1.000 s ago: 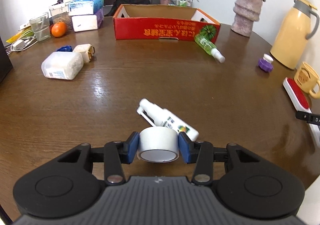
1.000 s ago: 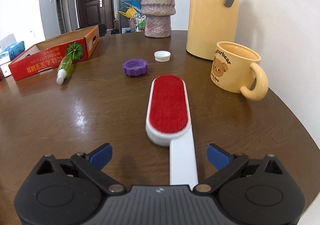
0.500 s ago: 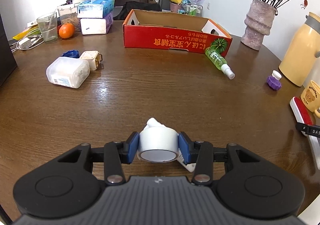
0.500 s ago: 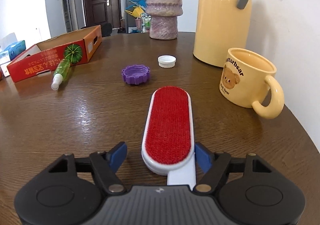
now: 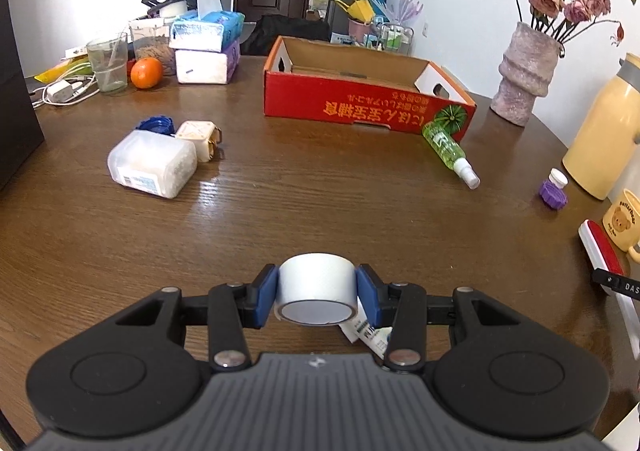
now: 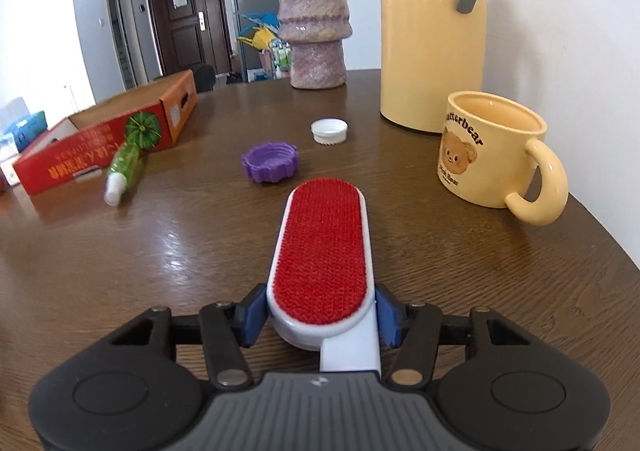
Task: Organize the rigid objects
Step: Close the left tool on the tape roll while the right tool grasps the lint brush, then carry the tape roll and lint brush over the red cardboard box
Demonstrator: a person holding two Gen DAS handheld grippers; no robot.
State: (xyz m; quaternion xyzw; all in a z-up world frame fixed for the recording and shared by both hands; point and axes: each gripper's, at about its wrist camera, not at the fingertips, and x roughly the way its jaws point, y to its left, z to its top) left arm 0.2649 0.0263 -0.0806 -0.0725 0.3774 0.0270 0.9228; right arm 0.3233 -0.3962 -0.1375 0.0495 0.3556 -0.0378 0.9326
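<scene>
My left gripper [image 5: 317,297] is shut on a white roll of tape [image 5: 316,285] and holds it above the wooden table [image 5: 320,211]. A white spray bottle [image 5: 366,333] lies under it, mostly hidden. My right gripper [image 6: 320,317] is shut on a red and white lint brush [image 6: 322,251], the pads on its near end; the brush also shows at the right edge of the left wrist view [image 5: 600,251]. The open red cardboard box [image 5: 360,95] stands far across the table. A green spray bottle [image 5: 450,153] lies at its corner.
A purple lid [image 6: 270,163] and a white cap [image 6: 329,131] lie ahead of the brush. A yellow bear mug [image 6: 492,149], a yellow thermos [image 6: 432,31] and a vase [image 6: 312,15] stand at the right. A plastic container [image 5: 152,163], tissue packs [image 5: 206,45], a glass and an orange are at the left.
My left gripper has lifted the tape and moved forward over the white spray bottle. My right gripper has moved forward and closed on the lint brush.
</scene>
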